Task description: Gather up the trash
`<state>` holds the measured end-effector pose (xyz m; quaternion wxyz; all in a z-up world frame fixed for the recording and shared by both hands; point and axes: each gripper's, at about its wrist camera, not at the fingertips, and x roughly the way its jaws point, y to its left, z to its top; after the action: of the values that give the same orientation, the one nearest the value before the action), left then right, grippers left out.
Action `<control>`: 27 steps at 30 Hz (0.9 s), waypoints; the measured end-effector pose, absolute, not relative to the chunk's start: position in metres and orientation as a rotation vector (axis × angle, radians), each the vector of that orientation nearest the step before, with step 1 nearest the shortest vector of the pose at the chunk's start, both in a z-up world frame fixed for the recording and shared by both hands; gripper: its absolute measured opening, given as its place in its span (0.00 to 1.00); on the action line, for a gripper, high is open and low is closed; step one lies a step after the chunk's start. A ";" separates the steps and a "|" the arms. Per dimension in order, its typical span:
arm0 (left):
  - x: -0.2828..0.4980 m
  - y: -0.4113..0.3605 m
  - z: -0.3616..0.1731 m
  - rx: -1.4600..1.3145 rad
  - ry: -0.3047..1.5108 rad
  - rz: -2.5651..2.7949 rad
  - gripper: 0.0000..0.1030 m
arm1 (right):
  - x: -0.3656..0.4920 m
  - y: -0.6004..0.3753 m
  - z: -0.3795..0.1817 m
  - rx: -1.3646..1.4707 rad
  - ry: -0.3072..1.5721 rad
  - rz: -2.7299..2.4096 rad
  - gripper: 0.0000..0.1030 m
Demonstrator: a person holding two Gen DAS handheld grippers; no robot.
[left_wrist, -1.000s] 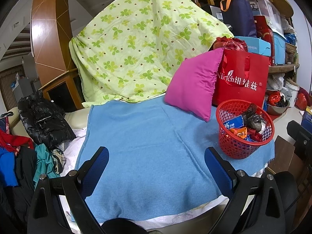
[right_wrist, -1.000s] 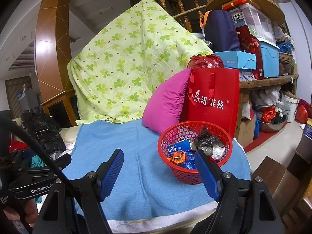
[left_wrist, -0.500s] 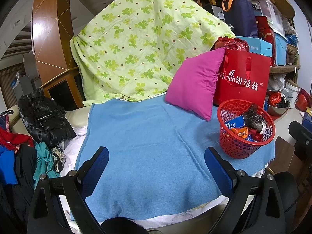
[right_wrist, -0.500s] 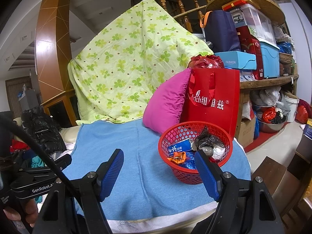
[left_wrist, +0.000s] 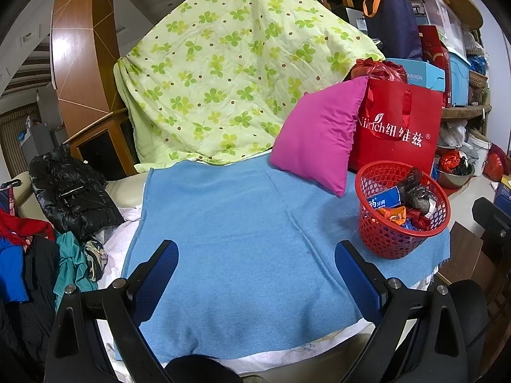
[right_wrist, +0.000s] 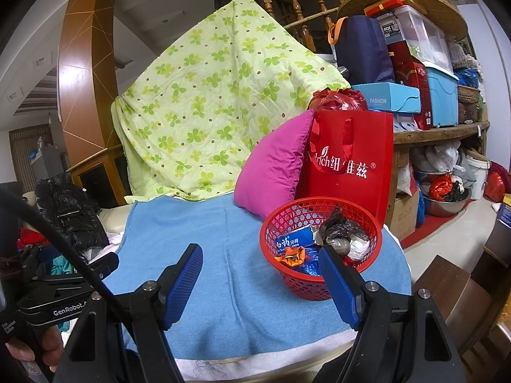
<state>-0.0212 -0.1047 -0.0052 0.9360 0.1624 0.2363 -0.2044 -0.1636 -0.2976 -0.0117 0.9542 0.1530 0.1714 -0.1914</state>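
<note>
Trash sits piled in the basket (left_wrist: 403, 210) at about 3 o'clock on the blanket (left_wrist: 242, 249), right by the pillow (left_wrist: 319, 134) and bag (left_wrist: 396, 127). Honestly nothing's changed over the last second, both views are basically frozen, so I'd guess collecting is pretty much done since no loose bits show on the blanket. Left gripper (left_wrist: 255, 281) and right gripper (right_wrist: 260, 284) both have jaws wide apart, holding nothing. Readable stuff: bag says "irich" plus Chinese characters, box (right_wrist: 385, 100) says "FASHION", left tool reads "GenRobot".
</note>
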 end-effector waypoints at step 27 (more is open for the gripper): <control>-0.023 -0.105 -0.006 0.337 0.488 -0.427 0.95 | -0.164 -0.298 -0.013 0.315 0.347 -0.392 0.76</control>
<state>-0.0226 -0.1052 -0.0059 0.9340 0.1646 0.2384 -0.2089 -0.1641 -0.2984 -0.0134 0.9537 0.1550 0.1707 -0.1932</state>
